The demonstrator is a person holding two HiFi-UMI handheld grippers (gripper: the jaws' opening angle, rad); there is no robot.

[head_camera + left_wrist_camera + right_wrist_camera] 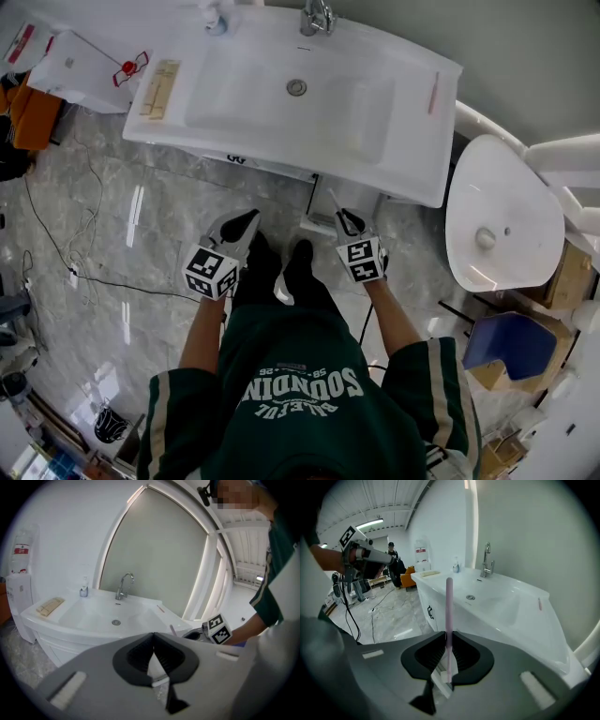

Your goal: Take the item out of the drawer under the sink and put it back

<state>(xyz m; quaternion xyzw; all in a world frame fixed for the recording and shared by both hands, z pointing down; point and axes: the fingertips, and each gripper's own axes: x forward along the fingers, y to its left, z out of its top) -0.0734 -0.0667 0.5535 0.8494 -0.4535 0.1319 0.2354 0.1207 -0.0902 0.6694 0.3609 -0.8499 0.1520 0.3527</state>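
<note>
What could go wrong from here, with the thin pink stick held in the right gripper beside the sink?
The right gripper clamps the pink stick only near its lower end; most of it juts out, so it could pivot or slip. That long free end might knock the sink when lowered. The left gripper is shut and empty, so it cannot quickly steady anything.

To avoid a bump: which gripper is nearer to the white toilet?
Right. In the head view the right gripper is to the left of the toilet; the left gripper is farther left still.
</note>
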